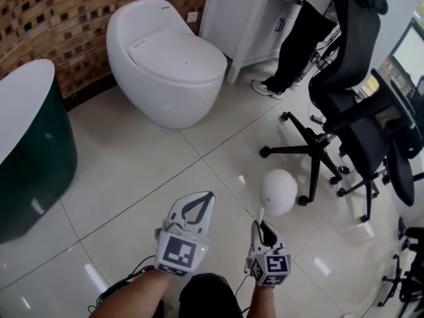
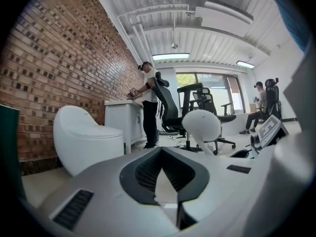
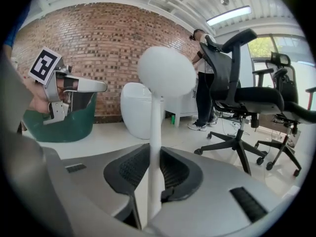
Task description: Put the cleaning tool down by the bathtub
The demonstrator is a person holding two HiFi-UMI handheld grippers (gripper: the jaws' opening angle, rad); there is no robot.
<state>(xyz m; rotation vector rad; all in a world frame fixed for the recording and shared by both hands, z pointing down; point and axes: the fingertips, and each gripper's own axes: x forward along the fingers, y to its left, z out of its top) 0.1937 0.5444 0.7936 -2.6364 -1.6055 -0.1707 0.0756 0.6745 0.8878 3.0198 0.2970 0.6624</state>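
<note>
Right tool (image 3: 152,151) gripping white cleaning wand (image 3: 155,120), round head

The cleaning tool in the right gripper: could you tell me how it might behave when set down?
The cleaning tool looks top-heavy, a round head on a thin handle, so it would probably tip if stood upright. Its straight handle seems stiff. On glossy floor tiles it may slide or roll.

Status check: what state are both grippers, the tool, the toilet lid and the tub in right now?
cleaning tool: held by its handle, not yet set down
right gripper: shut on the tool's handle
left gripper: shut, empty
toilet lid: closed
bathtub: tool not yet beside it
</note>
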